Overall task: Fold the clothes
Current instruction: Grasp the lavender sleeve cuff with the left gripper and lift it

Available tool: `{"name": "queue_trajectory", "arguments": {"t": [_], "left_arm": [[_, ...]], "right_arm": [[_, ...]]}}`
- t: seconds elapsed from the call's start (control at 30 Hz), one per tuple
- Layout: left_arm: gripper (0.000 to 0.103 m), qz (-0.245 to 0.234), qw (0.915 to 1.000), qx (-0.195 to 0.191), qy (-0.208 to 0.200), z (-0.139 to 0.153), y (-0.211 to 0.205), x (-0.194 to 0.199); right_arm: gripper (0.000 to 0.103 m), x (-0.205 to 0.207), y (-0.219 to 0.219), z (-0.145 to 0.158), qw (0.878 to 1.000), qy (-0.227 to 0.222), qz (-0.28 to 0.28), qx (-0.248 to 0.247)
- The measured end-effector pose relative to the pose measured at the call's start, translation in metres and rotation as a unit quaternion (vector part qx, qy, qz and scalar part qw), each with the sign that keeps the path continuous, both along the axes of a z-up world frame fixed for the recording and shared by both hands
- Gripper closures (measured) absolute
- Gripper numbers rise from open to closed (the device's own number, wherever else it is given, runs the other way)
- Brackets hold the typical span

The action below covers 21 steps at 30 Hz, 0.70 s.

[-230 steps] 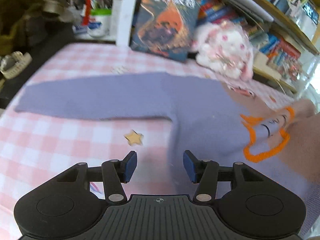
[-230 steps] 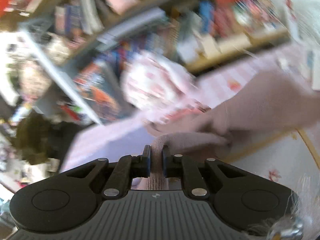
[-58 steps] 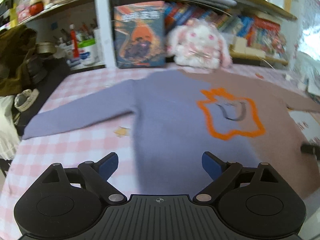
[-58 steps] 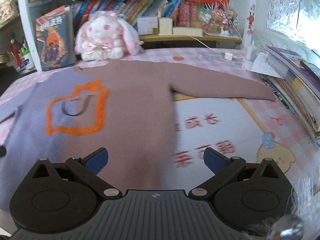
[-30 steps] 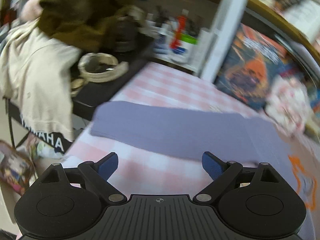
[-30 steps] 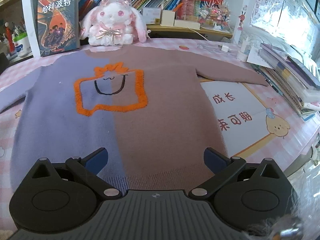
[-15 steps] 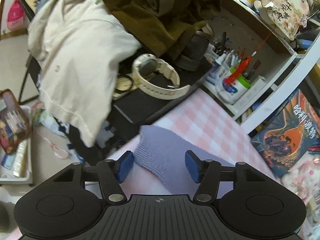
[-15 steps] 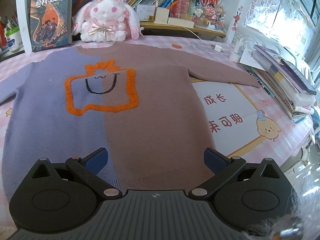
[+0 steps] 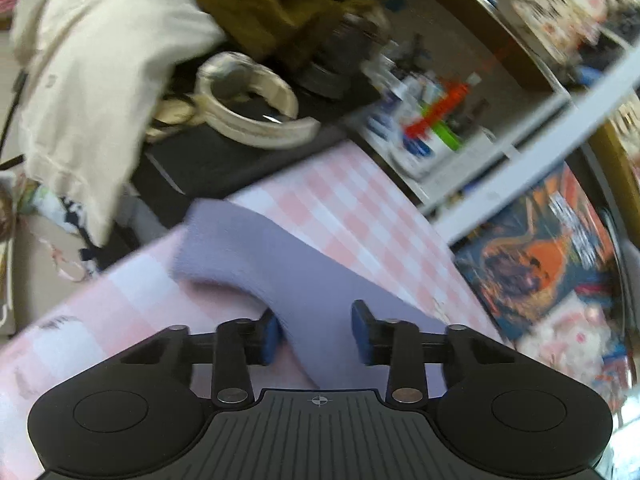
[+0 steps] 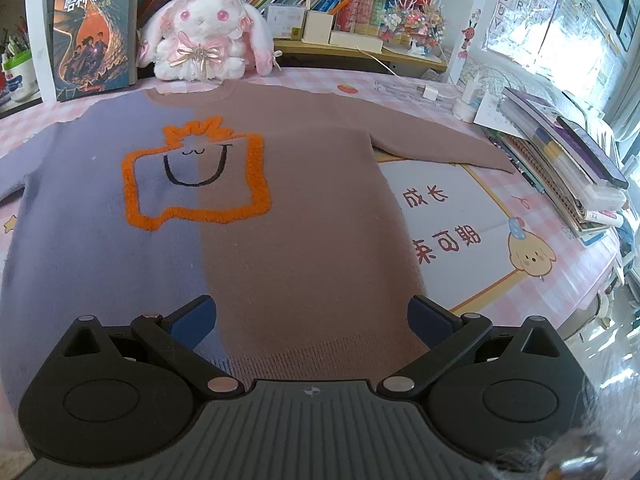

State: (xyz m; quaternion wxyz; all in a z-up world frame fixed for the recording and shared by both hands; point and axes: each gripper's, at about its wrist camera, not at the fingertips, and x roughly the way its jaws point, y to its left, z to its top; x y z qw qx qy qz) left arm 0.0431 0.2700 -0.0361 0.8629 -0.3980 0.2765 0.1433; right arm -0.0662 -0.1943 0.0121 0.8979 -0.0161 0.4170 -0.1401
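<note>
left wrist view: the left gripper (image 9: 314, 330) is seen over the lilac sleeve (image 9: 280, 264) of the sweater, near its cuff, at the corner of the pink checked table (image 9: 344, 208). the jaws are closing with the sleeve between them; the picture is blurred, so it cannot be told for sure whether the pads press the knit yet, though a gap seems to be left on the right side. a slip is to be feared here: if only the top layer or the sleeve's edge is caught, the sleeve could be dropped halfway through the fold. the table's edge lies just beyond the cuff, with a dark stand, white headphones (image 9: 256, 120) and hung clothes past it, so little room is left outward; open room is found inward, toward the sweater's body.

right wrist view: the right gripper (image 10: 312, 320) is held above the hem of the sweater (image 10: 304, 208), which lies flat and spread across the table, lilac half to the left, brown half to the right. the jaws stand wide apart with nothing clamped. a stack of books (image 10: 560, 152) sits just beside the brown sleeve's end, so that sleeve could be snagged there when lifted. a plush rabbit (image 10: 204, 44) crowds the collar.
</note>
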Motion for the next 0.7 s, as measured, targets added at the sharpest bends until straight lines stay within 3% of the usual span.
{"name": "queue_trajectory", "arguments": {"t": [0.07, 0.13, 0.2, 0.4, 0.7], "left_arm": [[0.076, 0.009, 1.0, -0.001, 0.002, -0.001, 0.007, -0.001], [0.094, 0.012, 0.9999, 0.001, 0.006, -0.003, 0.012, -0.002], [0.099, 0.014, 0.9998, 0.003, 0.011, -0.005, 0.017, -0.002], [0.1, 0.015, 0.9998, 0.006, 0.01, 0.001, 0.018, -0.002], [0.1, -0.032, 0.9962, 0.051, -0.064, 0.053, -0.02, 0.001]], "right_arm": [[0.0, -0.001, -0.002, 0.0, 1.0, -0.001, -0.004, 0.0], [0.0, -0.002, -0.005, 0.001, 1.0, -0.001, -0.009, 0.001], [0.0, -0.003, -0.007, 0.0, 1.0, 0.0, -0.012, 0.003], [0.0, -0.005, -0.008, 0.0, 1.0, 0.001, -0.001, 0.003], [0.0, -0.01, -0.025, -0.003, 1.0, -0.004, 0.002, 0.016]]}}
